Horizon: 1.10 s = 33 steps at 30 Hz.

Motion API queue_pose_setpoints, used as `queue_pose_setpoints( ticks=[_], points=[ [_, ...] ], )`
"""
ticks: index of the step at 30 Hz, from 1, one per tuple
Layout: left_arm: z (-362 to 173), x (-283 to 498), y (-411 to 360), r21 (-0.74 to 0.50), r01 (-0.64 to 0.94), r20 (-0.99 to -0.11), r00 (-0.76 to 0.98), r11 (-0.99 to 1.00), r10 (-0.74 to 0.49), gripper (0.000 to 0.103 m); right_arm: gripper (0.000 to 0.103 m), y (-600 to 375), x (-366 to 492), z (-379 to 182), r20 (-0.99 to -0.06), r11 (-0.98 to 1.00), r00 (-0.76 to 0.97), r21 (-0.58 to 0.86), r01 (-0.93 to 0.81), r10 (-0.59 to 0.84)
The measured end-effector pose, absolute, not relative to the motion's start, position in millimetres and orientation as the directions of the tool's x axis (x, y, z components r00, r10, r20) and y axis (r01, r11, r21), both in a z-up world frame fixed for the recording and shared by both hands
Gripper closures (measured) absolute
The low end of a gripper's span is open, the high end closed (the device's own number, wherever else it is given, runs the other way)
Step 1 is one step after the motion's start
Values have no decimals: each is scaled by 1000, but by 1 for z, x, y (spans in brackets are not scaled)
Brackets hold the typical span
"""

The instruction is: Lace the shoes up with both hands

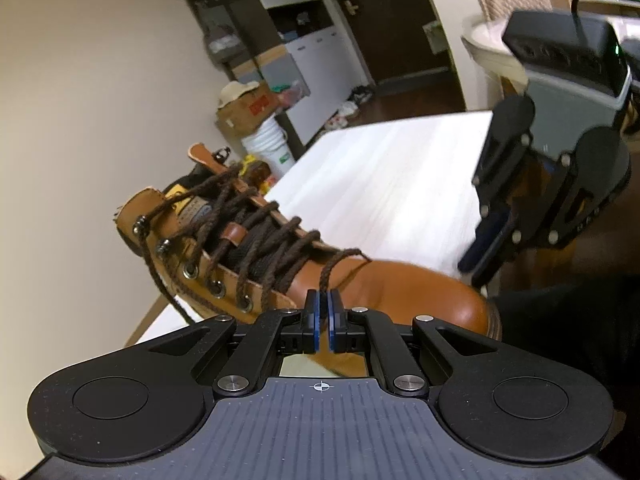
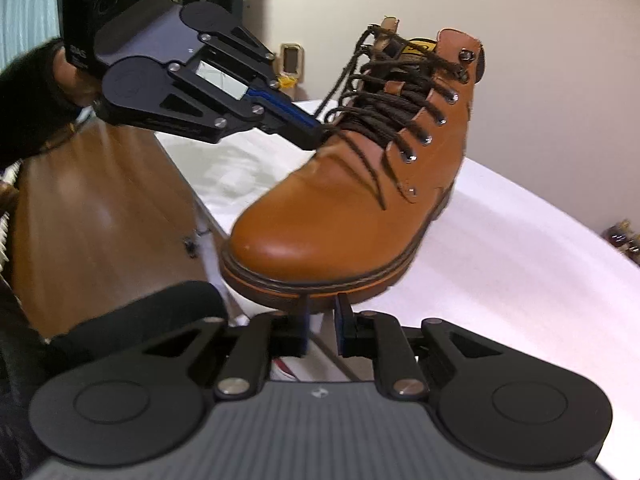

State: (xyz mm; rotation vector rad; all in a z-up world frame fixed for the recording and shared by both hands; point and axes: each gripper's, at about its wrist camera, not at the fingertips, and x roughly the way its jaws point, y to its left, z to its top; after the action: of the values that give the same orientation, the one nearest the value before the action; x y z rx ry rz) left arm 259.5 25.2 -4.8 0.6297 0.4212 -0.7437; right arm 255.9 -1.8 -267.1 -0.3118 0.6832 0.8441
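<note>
One boot (image 2: 352, 208) stands on one tabletop (image 2: 520, 260). One dark lace (image 2: 384, 120) threads through it. Two tools are in view: left tool (image 2: 316, 130) and right tool (image 2: 322, 312).

The boot (image 2: 352, 184) stands at the table's (image 2: 520, 248) near corner, toe at the edge. The white top to its right lies open. On its left, the left gripper (image 2: 320, 130) blocks the lace (image 1: 332, 268) side; the right gripper (image 2: 322, 312) sits by the toe.
</note>
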Motion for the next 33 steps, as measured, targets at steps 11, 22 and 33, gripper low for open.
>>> queue_pose_setpoints(
  ticks=[11, 22, 33],
  points=[
    [4, 254, 40, 370, 708, -512, 695, 601, -505, 99, 90, 56, 266, -281, -573, 622, 464, 105, -776, 675],
    [4, 252, 57, 337, 719, -464, 688, 607, -558, 99, 88, 49, 260, -244, -422, 722, 728, -212, -658, 540],
    [-2, 255, 60, 350, 714, -519, 686, 606, -510, 94, 99, 73, 253, -253, -418, 591, 790, -525, -613, 448]
  ],
)
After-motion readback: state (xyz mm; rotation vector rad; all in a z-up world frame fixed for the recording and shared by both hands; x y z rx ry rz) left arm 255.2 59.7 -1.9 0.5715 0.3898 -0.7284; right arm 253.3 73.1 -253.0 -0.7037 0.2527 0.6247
